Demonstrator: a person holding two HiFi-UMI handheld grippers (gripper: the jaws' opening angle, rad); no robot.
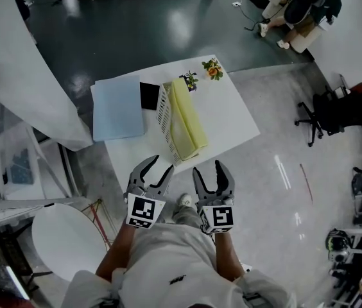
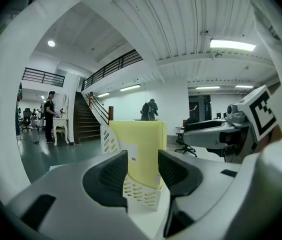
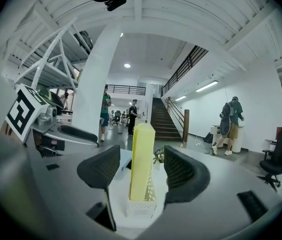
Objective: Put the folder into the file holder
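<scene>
Yellow folder [image 1: 188,122] stands inside the white file holder [image 1: 165,115]

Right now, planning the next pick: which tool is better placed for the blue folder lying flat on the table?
Left, probably. The blue folder lies left of the file holder, on the left tool's side; the right tool would have to cross over. Both are open, empty.

I see a glossy dark-green floor [image 1: 168,18], a staircase [image 2: 83,121], ceiling strip lights [image 2: 232,45], and a black office chair [image 1: 325,114] on pale tiles [image 1: 284,191].
</scene>
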